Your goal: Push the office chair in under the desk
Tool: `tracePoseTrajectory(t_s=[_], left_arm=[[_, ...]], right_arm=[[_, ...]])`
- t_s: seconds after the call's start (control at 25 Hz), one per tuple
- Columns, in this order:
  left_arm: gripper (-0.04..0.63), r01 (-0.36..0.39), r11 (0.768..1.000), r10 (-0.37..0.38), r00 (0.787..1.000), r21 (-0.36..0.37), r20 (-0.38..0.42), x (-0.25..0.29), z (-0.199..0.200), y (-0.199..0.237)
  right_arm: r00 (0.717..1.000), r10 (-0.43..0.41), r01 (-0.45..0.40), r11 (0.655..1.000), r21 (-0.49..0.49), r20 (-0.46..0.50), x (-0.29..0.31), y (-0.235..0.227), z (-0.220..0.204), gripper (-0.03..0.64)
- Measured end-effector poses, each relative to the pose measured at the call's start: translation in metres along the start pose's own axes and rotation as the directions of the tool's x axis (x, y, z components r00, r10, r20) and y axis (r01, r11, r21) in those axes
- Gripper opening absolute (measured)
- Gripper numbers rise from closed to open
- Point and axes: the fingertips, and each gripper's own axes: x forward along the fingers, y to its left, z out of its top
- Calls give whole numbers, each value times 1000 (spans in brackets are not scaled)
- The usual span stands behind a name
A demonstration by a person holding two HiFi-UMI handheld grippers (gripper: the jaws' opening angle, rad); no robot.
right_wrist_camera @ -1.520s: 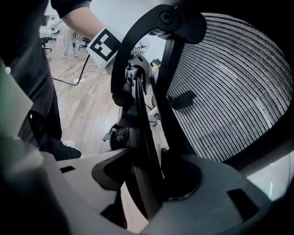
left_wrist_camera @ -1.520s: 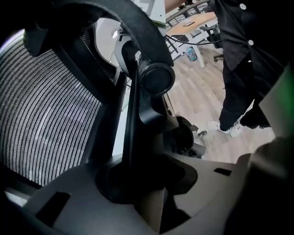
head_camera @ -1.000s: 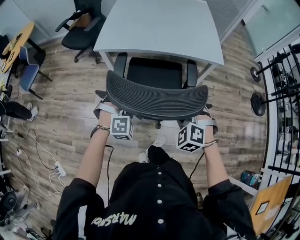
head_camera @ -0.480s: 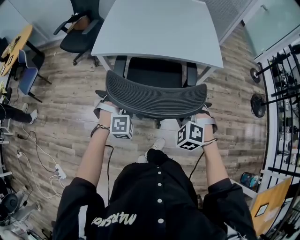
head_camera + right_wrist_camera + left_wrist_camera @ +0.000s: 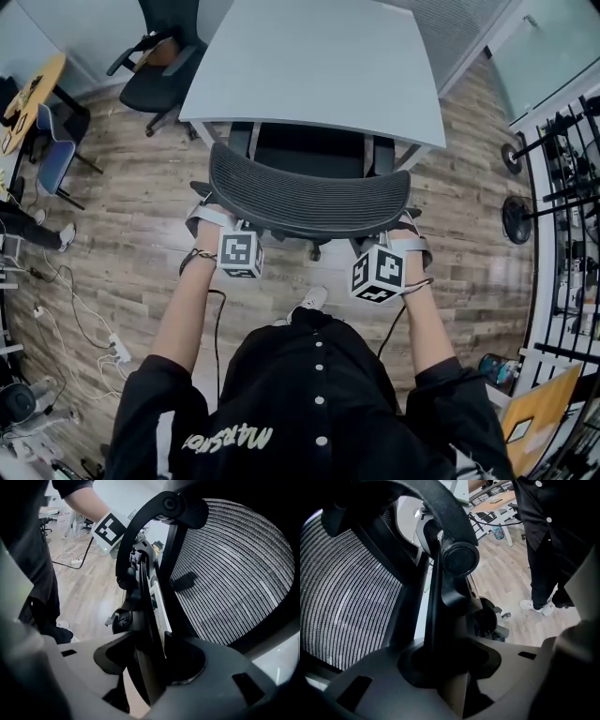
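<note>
The left gripper and right gripper each squeeze the chair back's frame. Ahead of them, the armrests might bump the desk and jam.

From above, the person stands right behind the office chair. The left gripper and right gripper are tucked in against the back of its mesh backrest, tips hidden under the rim. The seat sits partly under the grey desk. Another black chair is parked by the desk's far left corner, and a power strip lies on the wood floor.
</note>
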Motion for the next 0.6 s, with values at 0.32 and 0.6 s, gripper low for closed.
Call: tracePoseTrajectory(t_s=[0.32,0.6], left_arm=[[141,-2,1000,2,1000,-8,-3,22,-2,16],[139,5,1000,-5,1000,-5,-13,36,-7,26]], right_arm=[[1000,-11,11,1000,-10,8,17,-21,-8,215],[1000,-11,11,1000,-18,11,28,-34,-10,215]])
